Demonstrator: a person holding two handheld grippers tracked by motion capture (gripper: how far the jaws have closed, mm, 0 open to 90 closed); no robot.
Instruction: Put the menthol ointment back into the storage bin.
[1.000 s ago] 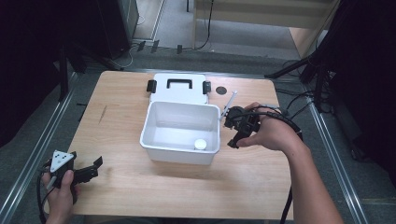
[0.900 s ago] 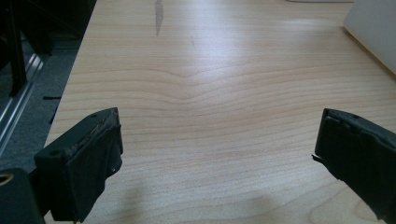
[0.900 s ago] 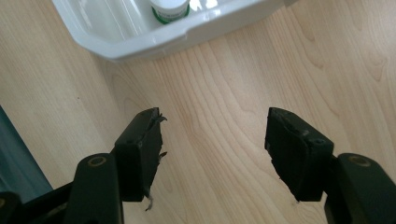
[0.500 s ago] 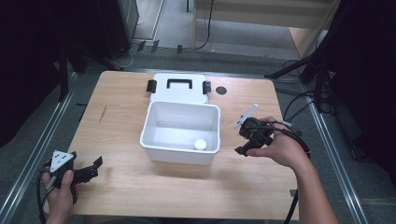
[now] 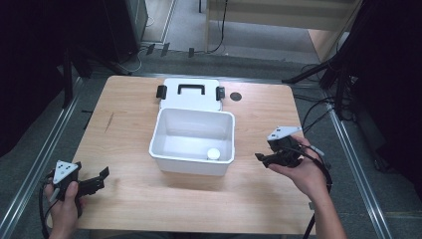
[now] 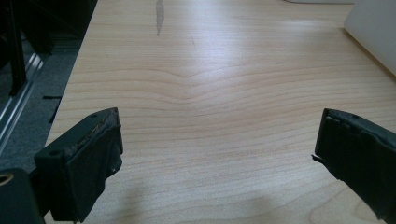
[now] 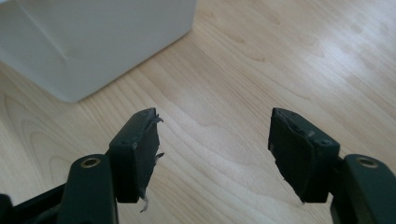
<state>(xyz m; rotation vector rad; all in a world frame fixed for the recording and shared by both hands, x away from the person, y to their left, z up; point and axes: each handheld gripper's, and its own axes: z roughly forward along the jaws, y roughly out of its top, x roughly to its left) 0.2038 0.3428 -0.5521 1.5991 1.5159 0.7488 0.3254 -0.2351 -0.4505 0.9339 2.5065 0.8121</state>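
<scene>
A white plastic box (image 5: pixel 192 134) stands open in the middle of the wooden table (image 5: pixel 149 209), its lid (image 5: pixel 190 93) lying flat behind it with a black handle. A small white round object (image 5: pixel 213 154) lies in the box's near right corner. My right gripper (image 5: pixel 263 158) hovers just right of the box, open and empty; in the right gripper view (image 7: pixel 212 149) its jaws frame bare wood, with the box's wall (image 7: pixel 93 42) up left. My left gripper (image 5: pixel 101 179) rests open at the table's near left corner, also over bare wood (image 6: pixel 219 144).
A small black disc (image 5: pixel 236 96) sits on the table right of the lid. Metal rails run along both sides of the table, and cables lie on the floor at the right. A dark scratch (image 6: pixel 159 14) marks the wood ahead of the left gripper.
My right gripper has moved from beside the box's right rim down and toward the near right, away from the box. The left gripper has stayed put.
</scene>
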